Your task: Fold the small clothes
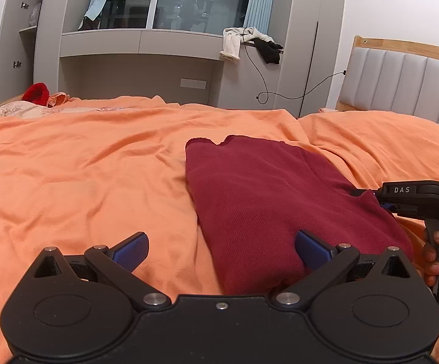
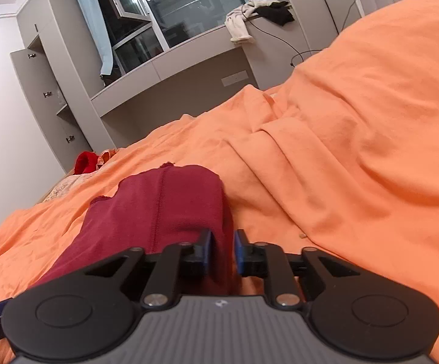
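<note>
Bed (image 1: 67,166) free left; pillow (image 1: 386,139) blocks right.

The garment (image 1: 268,200) is dark red knit cloth, finely ribbed and matt, with a stitched seam. The bedcover (image 1: 82,163) is soft orange cloth, matt and creased. The left gripper (image 1: 221,250) has a matt black plastic body, shiny metal rivets and blue textured pads (image 1: 133,250). The right gripper (image 2: 223,250) has a ribbed grey plastic top. The headboard (image 1: 401,82) is grey padded panels, smooth, in a pale wooden frame. The cabinets (image 1: 140,42) look smooth, matt grey.
</note>
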{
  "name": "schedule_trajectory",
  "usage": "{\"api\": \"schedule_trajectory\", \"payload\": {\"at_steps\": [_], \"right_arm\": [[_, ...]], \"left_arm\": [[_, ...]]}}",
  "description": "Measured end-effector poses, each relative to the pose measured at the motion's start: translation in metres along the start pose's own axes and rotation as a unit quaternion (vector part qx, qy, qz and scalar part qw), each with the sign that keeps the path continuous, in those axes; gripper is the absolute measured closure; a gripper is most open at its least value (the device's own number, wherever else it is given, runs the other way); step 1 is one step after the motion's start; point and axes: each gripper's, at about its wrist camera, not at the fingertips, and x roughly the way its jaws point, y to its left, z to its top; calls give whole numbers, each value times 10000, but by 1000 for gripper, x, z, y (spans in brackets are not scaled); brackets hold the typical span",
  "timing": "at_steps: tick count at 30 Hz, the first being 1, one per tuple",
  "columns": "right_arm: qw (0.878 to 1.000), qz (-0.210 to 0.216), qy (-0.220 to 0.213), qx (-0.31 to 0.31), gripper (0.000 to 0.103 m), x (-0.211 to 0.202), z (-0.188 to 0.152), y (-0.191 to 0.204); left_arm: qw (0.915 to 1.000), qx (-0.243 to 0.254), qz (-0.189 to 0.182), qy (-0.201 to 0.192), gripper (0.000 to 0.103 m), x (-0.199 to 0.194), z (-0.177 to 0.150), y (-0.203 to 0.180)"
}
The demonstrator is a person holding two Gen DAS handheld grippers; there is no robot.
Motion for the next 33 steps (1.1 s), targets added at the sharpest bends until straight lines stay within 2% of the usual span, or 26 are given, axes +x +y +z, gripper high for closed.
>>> {"api": "schedule_trajectory", "payload": {"at_steps": [7,15,23,33], "right_arm": [[9998,56,-33,207,58,-4,1,-7],[9992,258,-115,295,20,-10,1,-8],[9988,352,-6,349,6,-4,-2,-7],[9987,234,66,458,1,-1,-6,-8]], "left_arm": [[10000,36,22,-13,0,-1,0,-2],[10000,40,24,-18,0,-1,0,-2],[10000,39,25,-20,0,-1,0,-2],[10000,36,22,-19,0,-1,0,-2]]}}
